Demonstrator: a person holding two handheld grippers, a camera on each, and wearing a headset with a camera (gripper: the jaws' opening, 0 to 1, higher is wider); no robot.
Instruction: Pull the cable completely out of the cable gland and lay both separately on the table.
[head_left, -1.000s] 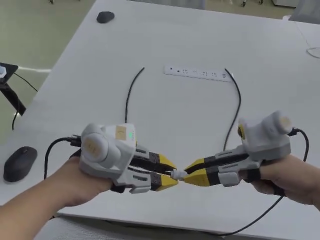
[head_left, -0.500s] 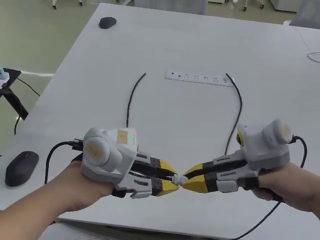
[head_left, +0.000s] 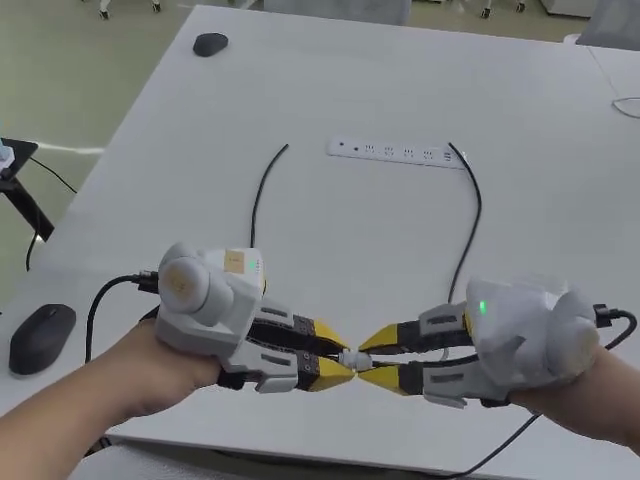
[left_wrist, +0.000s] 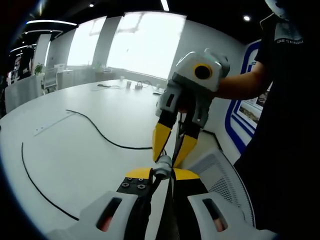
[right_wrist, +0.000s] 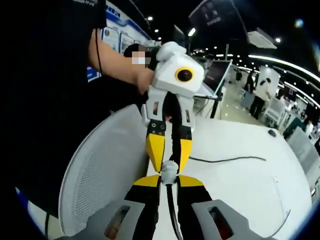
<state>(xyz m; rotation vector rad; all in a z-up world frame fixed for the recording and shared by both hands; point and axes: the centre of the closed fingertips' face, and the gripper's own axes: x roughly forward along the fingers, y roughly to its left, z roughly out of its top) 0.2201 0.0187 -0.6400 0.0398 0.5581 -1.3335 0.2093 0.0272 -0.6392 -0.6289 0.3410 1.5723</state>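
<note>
Apparently left gripper (head_left: 344, 362) clamps cable gland (left_wrist: 162, 162) — right gripper (head_left: 366, 359) tip-to-tip, grip on cable (right_wrist: 172, 202) unclear.

Pale grey rounded housings are seen on the left gripper (head_left: 343, 360) and right gripper (head_left: 366, 360), with yellow-tipped jaws carried on black links. A black lead (head_left: 120, 284) is plugged in at each housing's outer side. A black short-sleeved top (left_wrist: 290, 100) is worn.

right gripper (right_wrist: 170, 181) pinches a white gland (right_wrist: 170, 171) at the desk (right_wrist: 240, 190) edge; left gripper (right_wrist: 169, 164) meets it tip to tip, beside a mesh chair (right_wrist: 95, 175).
</note>
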